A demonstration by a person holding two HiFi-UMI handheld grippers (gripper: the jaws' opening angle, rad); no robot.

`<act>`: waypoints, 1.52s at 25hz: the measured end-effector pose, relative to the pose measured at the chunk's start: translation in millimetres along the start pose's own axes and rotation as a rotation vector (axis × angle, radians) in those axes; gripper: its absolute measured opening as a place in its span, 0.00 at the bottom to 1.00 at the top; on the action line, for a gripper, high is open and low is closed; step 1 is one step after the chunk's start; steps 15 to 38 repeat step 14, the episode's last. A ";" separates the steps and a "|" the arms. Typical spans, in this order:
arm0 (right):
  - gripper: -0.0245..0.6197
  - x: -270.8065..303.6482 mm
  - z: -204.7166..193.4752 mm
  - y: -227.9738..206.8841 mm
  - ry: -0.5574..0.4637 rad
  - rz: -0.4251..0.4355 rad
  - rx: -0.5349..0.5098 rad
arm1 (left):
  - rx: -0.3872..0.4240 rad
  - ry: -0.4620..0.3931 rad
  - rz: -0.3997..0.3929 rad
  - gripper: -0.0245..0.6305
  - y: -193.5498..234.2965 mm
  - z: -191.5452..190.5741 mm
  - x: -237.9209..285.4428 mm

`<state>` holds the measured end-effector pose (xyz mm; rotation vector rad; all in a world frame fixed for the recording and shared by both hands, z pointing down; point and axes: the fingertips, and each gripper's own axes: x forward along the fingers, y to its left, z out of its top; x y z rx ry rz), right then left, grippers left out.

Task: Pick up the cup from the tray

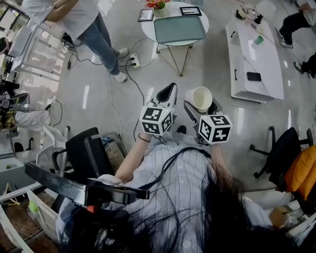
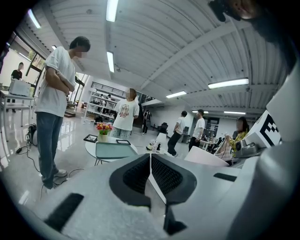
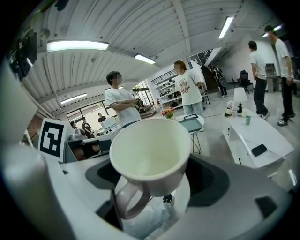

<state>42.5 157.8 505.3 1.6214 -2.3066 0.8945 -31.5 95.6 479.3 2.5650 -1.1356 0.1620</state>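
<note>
- Dark hair (image 1: 217,207) and a striped shirt (image 1: 173,168) fill the near edge of the head view, with both tools held up just beyond them
- Right tongs (image 1: 202,107) are clamped on the white cup (image 3: 149,152), one jaw on either side of its wall; the cup's mouth faces back toward the person and its handle (image 3: 127,201) hangs on the near side
- Left tongs (image 2: 150,165) are closed tight, jaw against jaw, with nothing between them
- Cup is up in the air, well apart from the round worktop (image 1: 202,15) on the far side, where a green tray (image 1: 179,28) lies beside a pot of flowers (image 1: 157,5)
- Judged from this, the lift looks done; what matters now is an even squeeze, since a smooth, rounded wall could slip or twist between flat jaws
- Best to hold the right tool level and steady, move slowly, and leave the left one out of the way
</note>
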 end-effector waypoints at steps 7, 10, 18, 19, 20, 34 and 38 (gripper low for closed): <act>0.66 1.2 -1.4 -2.9 0.001 0.011 0.017 | -0.002 0.017 0.009 0.06 0.9 -7.2 -0.2; 0.66 -2.2 -1.3 -8.3 -0.001 0.003 0.021 | -0.004 0.025 0.000 0.06 -2.8 -11.4 5.1; 0.66 -12.1 -0.1 -21.0 -0.014 -0.029 0.040 | -0.003 0.038 -0.034 0.06 -14.3 -15.3 18.6; 0.66 -12.1 -0.1 -21.0 -0.014 -0.029 0.040 | -0.003 0.038 -0.034 0.06 -14.3 -15.3 18.6; 0.66 -12.1 -0.1 -21.0 -0.014 -0.029 0.040 | -0.003 0.038 -0.034 0.06 -14.3 -15.3 18.6; 0.66 -12.1 -0.1 -21.0 -0.014 -0.029 0.040 | -0.003 0.038 -0.034 0.06 -14.3 -15.3 18.6; 0.66 -12.1 -0.1 -21.0 -0.014 -0.029 0.040 | -0.003 0.038 -0.034 0.06 -14.3 -15.3 18.6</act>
